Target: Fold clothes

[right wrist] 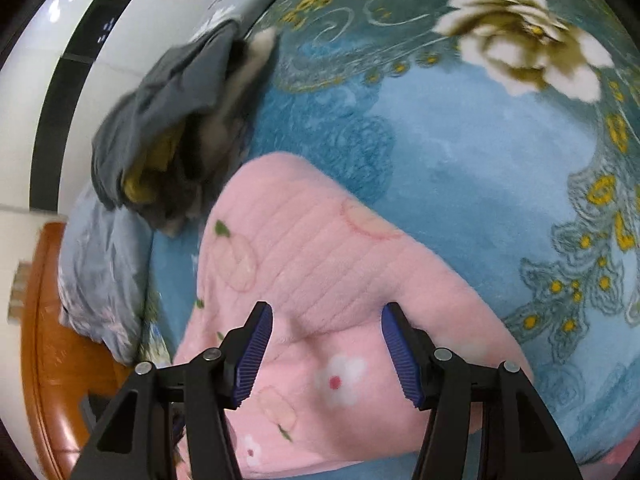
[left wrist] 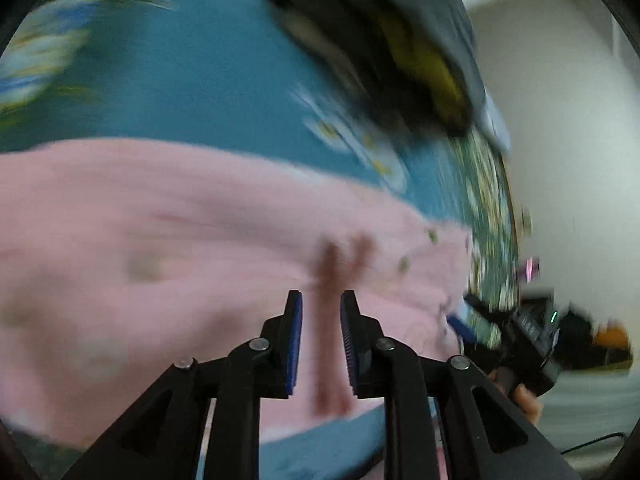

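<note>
Looking along the left gripper (left wrist: pixel 321 300): blurred frame, jaws narrowly apart with nothing between them, above a pink fleece garment (left wrist: pixel 180 240) spread on a blue floral blanket (left wrist: pixel 192 80); the right gripper (left wrist: pixel 460 322) enters at the frame's right edge, its jaws unreadable here. Right wrist view: right gripper (right wrist: pixel 327 314), jaws wide apart and empty, hovers over the pink garment (right wrist: pixel 304 264); a heap of grey and yellow clothes (right wrist: pixel 168 132) lies beyond, on the blanket (right wrist: pixel 460 160).

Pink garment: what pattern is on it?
White flowers and pale peaches on the pink garment; clearest from right wrist.
</note>
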Tool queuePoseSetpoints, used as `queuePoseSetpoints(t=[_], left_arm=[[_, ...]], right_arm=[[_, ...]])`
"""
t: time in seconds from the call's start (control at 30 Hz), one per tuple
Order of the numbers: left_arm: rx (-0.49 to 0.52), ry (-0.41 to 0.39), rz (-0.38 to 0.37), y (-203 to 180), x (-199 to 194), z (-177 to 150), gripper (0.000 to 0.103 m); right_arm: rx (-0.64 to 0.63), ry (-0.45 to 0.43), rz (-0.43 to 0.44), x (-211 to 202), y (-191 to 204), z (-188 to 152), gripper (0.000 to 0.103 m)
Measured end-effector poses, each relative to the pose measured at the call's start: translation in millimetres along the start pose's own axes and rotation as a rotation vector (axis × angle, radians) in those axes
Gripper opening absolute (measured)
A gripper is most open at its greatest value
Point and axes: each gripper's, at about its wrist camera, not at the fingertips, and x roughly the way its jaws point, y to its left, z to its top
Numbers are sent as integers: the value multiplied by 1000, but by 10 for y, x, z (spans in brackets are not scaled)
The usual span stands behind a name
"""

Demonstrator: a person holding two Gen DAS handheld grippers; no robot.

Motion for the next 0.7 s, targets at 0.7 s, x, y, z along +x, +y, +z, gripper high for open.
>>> queuePoseSetpoints(t=[0.7], left_arm=[[-698,-428,99,2649,-1360,-900,60]], right_arm=[[-167,-3,85,-119,1172,-366,61]])
